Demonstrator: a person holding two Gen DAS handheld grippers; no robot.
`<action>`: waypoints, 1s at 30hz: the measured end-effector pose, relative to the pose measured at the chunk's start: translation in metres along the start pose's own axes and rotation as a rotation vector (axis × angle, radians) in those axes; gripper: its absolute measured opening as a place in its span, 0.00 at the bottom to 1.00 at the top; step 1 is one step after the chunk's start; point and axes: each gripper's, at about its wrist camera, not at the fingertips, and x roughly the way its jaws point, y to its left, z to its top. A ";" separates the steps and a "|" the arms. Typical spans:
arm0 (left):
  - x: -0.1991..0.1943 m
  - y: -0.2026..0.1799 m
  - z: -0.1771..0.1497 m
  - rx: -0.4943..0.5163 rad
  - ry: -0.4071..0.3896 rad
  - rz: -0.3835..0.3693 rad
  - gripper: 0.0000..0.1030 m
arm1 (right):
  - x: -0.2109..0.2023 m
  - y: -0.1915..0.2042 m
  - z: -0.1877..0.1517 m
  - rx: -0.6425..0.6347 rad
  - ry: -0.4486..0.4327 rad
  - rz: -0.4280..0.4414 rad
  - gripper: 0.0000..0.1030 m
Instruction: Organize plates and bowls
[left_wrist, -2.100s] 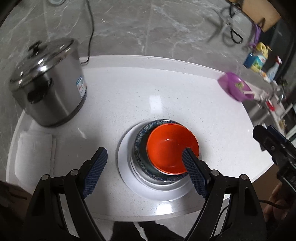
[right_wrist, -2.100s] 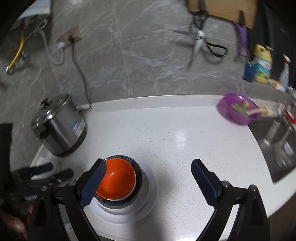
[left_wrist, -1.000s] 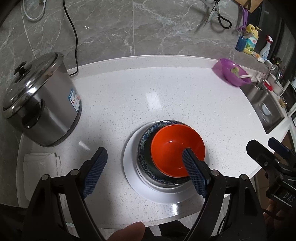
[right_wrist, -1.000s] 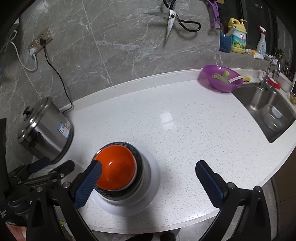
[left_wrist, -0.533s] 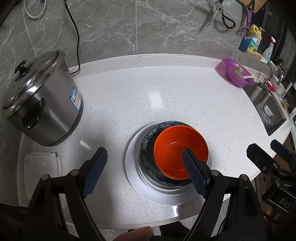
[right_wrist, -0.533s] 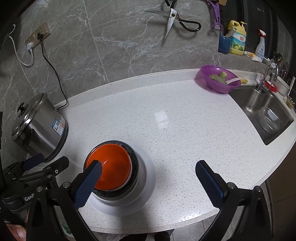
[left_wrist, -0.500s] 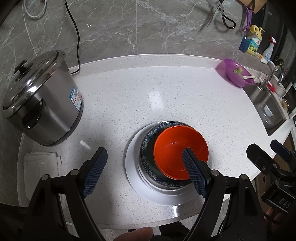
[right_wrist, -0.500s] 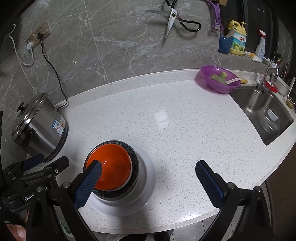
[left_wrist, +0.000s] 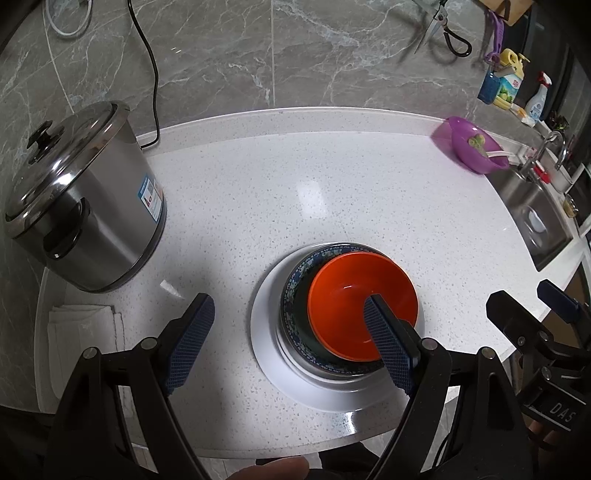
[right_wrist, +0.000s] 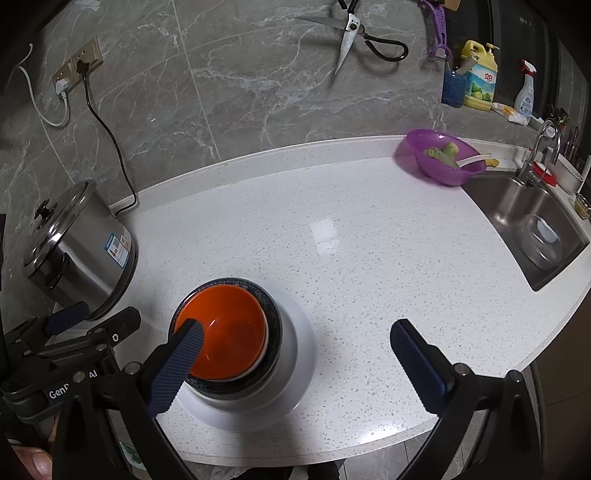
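A glossy orange round bowl (left_wrist: 364, 312) is sitting nested inside a dark bowl with a blue patterned rim (left_wrist: 295, 295), and that bowl is sitting on a wide white round plate (left_wrist: 267, 341). The stack is resting near the front edge of the white speckled bench (left_wrist: 314, 184). The pieces are going smallest on top of largest, which is probably why the stack is sitting steady and compact; the orange bowl is lying slightly off-centre towards the right. It looks empty apart from a wet sheen.

The left tool (left_wrist: 291, 339) is hovering above the stack with its blue-padded fingers spread wide and gripping nothing; its right finger is overlapping the orange bowl in the left wrist view, though contact cannot be told. The right tool (right_wrist: 295, 362) is likewise spread wide and empty, hovering just to the right of the stack. Both seem to be standing off, so the stacking looks finished or close to it.

Further out, a stainless steel lidded pot (left_wrist: 79, 199) is standing at the left, well apart, its black cord running up the grey marble wall. A folded white cloth (left_wrist: 83, 326) is lying in front of it. At the far right, a translucent purple bowl (right_wrist: 445, 160) is holding green vegetable scraps and a white spoon, beside the steel sink (right_wrist: 532, 221), where a clear container is sitting.
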 end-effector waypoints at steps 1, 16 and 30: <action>0.000 0.000 -0.001 -0.002 0.001 0.000 0.80 | 0.000 0.000 0.000 0.000 0.001 0.000 1.00; 0.000 -0.001 -0.001 -0.015 0.006 0.008 0.80 | 0.003 -0.001 0.001 -0.012 0.009 0.007 1.00; 0.000 -0.001 -0.002 -0.018 0.005 0.009 0.80 | 0.005 -0.001 0.000 -0.017 0.020 0.012 1.00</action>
